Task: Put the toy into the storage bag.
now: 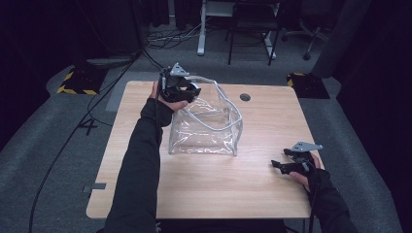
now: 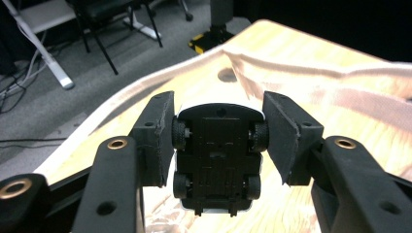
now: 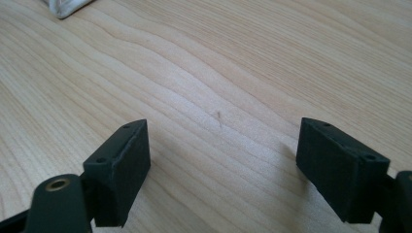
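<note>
A clear plastic bag [image 1: 206, 127] with a white-edged rim and strap stands upright and open in the middle of the wooden table [image 1: 209, 189]. My left gripper [image 1: 188, 91] hovers over the bag's back left rim. In the left gripper view, the left gripper [image 2: 218, 121] is shut on a small toy car [image 2: 217, 155], whose black underside and wheels face the camera. My right gripper [image 1: 284, 164] rests low near the table's right edge, well clear of the bag. In the right gripper view, the right gripper [image 3: 223, 145] is open over bare wood.
A round dark grommet [image 1: 245, 97] sits in the table behind the bag. A corner of the bag [image 3: 63, 7] shows at the upper left of the right gripper view. Beyond the table are chair and desk legs [image 1: 250, 34] and floor cables.
</note>
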Demonstrator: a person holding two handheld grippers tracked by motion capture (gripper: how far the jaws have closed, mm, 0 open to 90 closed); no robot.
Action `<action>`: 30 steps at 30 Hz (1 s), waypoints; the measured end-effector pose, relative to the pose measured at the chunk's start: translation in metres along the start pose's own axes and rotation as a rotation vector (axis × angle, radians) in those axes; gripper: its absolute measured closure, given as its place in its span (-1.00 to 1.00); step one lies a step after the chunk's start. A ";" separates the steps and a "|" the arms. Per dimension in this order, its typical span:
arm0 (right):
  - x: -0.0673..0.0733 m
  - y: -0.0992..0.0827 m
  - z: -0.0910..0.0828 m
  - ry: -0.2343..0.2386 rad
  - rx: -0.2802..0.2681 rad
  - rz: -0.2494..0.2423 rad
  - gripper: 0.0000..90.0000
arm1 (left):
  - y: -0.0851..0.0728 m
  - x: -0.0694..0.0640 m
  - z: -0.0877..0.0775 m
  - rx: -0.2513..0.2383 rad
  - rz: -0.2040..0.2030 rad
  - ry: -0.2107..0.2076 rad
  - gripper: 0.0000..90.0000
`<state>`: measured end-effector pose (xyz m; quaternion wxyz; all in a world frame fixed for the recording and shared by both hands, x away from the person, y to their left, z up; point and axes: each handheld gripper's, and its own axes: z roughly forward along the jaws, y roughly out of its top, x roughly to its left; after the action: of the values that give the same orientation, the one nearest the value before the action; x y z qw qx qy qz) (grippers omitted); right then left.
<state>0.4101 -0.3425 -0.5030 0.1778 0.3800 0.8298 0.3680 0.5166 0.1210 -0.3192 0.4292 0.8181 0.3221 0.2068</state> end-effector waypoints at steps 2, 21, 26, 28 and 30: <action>0.000 0.000 0.000 0.000 0.001 -0.001 -0.55 | 0.000 -0.001 0.003 0.016 0.004 -0.004 0.07; 0.000 0.000 0.000 0.004 0.000 -0.002 -0.55 | 0.029 -0.025 0.030 0.275 0.149 -0.023 0.07; 0.000 0.000 0.000 0.004 0.000 -0.001 -0.55 | 0.021 -0.019 0.032 0.352 0.155 -0.035 0.07; 0.000 0.000 0.000 0.004 0.000 -0.001 -0.55 | 0.018 -0.018 0.032 0.367 0.161 -0.032 0.07; 0.000 0.000 0.000 0.004 0.000 -0.002 -0.55 | 0.017 -0.015 0.032 0.392 0.173 -0.035 0.07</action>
<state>0.4096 -0.3427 -0.5030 0.1765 0.3788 0.8304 0.3685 0.5315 0.0846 -0.3238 0.2482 0.9140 0.2771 0.1618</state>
